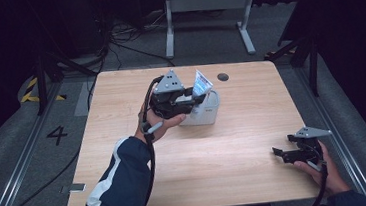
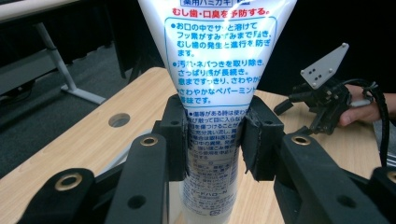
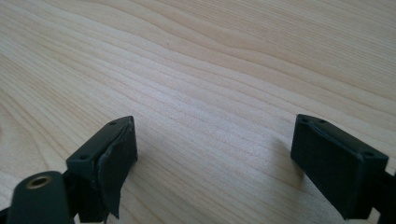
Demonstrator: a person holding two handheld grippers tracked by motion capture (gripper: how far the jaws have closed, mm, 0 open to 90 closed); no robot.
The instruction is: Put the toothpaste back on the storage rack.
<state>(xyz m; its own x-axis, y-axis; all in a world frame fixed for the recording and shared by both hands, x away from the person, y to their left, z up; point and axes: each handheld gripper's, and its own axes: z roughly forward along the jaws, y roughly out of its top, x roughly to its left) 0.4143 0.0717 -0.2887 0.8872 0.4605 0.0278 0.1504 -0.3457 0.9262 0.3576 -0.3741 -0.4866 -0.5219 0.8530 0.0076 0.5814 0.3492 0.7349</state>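
we see the wooden table (image 1: 215, 155) first, with a white container (image 1: 204, 112) standing near its middle. our left gripper (image 1: 190, 98) hangs over that container, its jaws pinching a white toothpaste tube (image 2: 215, 70) at the narrow lower part, the wide crimped end fanning out above the pads. our right gripper (image 1: 282, 153) rests low at the table's near right corner, jaws spread wide with bare wood between them.

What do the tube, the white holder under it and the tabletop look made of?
Tube: soft glossy plastic, likely; glare on its print, flat crimped end. Holder: white, smooth, plastic or ceramic; too small to tell. Tabletop: pale wood-grain, matte, possibly laminate.
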